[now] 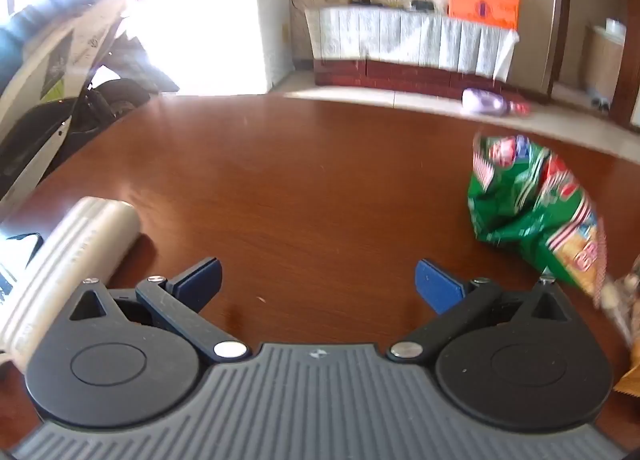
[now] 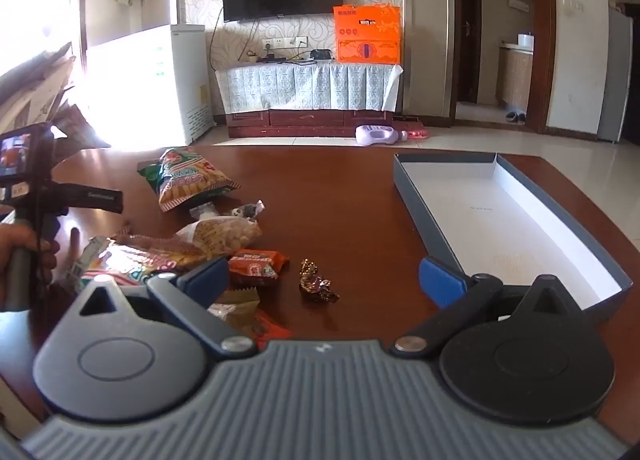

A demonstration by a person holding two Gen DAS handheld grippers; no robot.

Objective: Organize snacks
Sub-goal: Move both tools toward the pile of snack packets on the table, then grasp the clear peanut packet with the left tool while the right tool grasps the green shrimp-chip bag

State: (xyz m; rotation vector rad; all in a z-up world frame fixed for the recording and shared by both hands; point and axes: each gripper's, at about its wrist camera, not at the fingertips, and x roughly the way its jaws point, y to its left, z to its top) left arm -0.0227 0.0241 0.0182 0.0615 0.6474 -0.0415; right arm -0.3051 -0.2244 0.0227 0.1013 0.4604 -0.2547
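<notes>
My left gripper [image 1: 318, 280] is open over bare brown table [image 1: 300, 180], nothing between its blue pads. A crumpled green snack bag [image 1: 532, 204] lies to its right, apart from it. In the right wrist view the same green prawn-cracker bag [image 2: 186, 176] heads a pile of snacks: a clear bag of nuts [image 2: 224, 236], an orange wrapped bar [image 2: 256, 266] and a small gold-brown candy [image 2: 318, 286]. My right gripper [image 2: 324, 280] is open just above that candy. An empty grey shallow box [image 2: 436, 200] with a white inside sits at the right.
A silvery cylinder [image 1: 76, 256] lies on the table left of my left gripper. A hand [image 2: 24, 256] holds the other gripper's handle at the far left. Beyond the table edge are a TV cabinet [image 2: 308, 100], a white appliance [image 2: 176, 80] and a purple bottle [image 2: 380, 136] on the floor.
</notes>
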